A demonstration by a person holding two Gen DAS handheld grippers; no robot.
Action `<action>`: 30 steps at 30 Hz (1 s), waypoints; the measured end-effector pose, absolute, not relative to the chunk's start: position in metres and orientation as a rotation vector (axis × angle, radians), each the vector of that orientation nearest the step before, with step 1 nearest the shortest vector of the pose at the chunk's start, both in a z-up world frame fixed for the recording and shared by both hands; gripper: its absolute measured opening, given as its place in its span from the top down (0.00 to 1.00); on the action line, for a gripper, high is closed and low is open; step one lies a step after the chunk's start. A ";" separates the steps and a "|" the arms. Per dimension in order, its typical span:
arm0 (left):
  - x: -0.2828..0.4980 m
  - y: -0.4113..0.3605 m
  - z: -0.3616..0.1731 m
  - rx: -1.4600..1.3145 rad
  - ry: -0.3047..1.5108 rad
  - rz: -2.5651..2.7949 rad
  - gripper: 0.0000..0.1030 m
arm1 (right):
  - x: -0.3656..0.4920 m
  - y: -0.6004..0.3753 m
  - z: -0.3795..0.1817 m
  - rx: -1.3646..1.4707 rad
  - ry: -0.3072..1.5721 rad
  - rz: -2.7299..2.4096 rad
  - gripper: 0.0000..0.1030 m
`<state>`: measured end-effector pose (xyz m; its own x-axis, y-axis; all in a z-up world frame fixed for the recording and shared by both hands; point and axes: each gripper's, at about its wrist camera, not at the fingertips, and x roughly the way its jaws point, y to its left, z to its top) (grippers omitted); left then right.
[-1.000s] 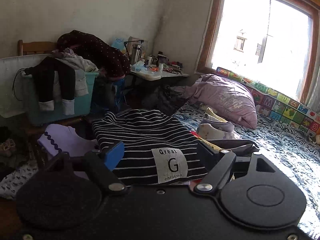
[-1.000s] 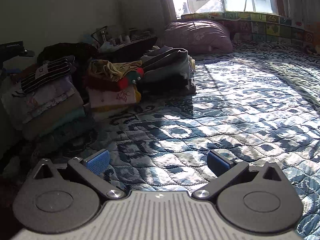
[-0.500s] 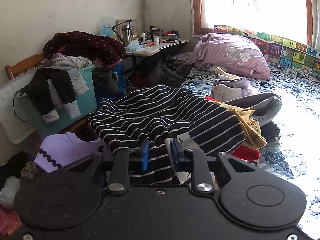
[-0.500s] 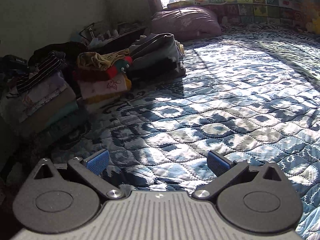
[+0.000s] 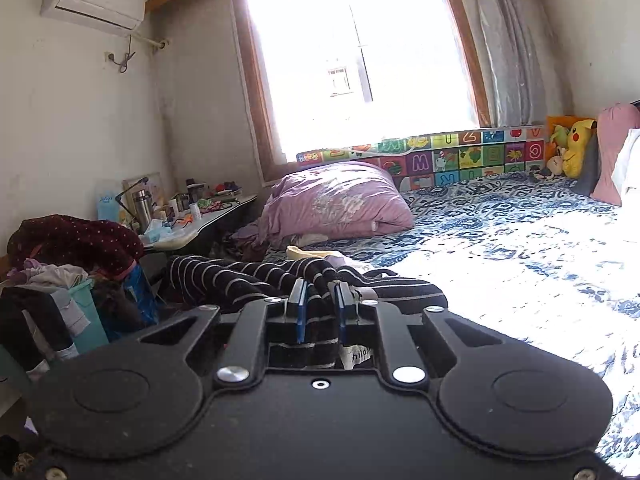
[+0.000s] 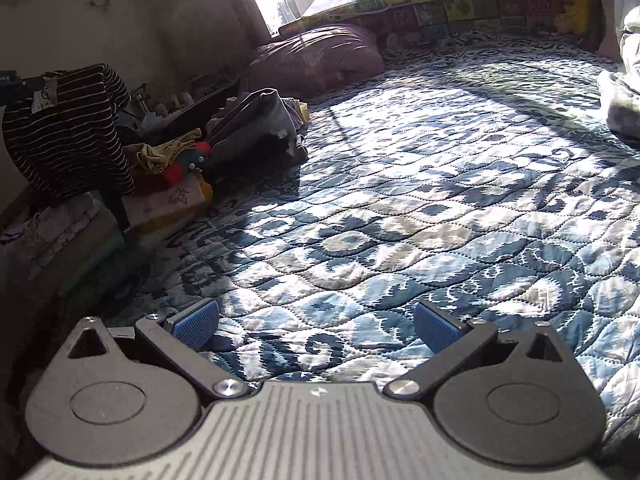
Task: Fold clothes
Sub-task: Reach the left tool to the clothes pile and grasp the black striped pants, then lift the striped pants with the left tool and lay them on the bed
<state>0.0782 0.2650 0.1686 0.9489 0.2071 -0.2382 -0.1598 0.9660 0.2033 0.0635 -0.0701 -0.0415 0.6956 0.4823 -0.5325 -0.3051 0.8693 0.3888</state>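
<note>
A striped top point(image 5: 248, 280) is pinched in the left tongs point(image 5: 319, 312) and hangs limp above the clothes pile point(image 6: 168, 184). Being soft and light, it is best taken at a free hem by the right tongs point(image 6: 316, 324), held wide apart over the bed point(image 6: 420, 200).

on the quilt point(image 6: 400, 208), folded stacks point(image 6: 168, 184) sit at the left edge, with a pillow point(image 5: 340, 204) behind them at the far left. a desk point(image 5: 200, 224) stands left of the pillow, a plush point(image 5: 576, 148) at the far right.
</note>
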 end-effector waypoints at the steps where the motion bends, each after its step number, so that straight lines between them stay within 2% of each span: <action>1: 0.082 0.250 0.166 0.187 0.266 0.163 0.88 | 0.062 -0.082 -0.042 0.296 0.661 0.428 0.00; 10: 0.150 0.111 0.103 0.214 0.386 -0.074 0.89 | 0.050 -0.172 -0.052 0.391 0.634 0.275 0.00; 13: 0.174 0.069 0.102 0.165 0.343 -0.118 0.89 | 0.046 -0.196 -0.055 0.412 0.617 0.229 0.00; 18: 0.171 0.023 0.100 0.136 0.265 -0.139 0.89 | 0.043 -0.219 -0.059 0.461 0.605 0.183 0.00; 22: 0.146 0.007 0.056 0.195 0.321 -0.198 0.89 | 0.042 -0.224 -0.065 0.481 0.608 0.177 0.00; 30: 0.083 -0.007 -0.064 0.226 0.550 -0.294 0.89 | 0.039 -0.215 -0.070 0.478 0.643 0.190 0.00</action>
<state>0.0834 -0.0075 -0.0642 0.8127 -0.2131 -0.5423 0.3329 0.9337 0.1319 0.0392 -0.2154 -0.0702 0.7875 0.3146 -0.5299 -0.0242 0.8750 0.4835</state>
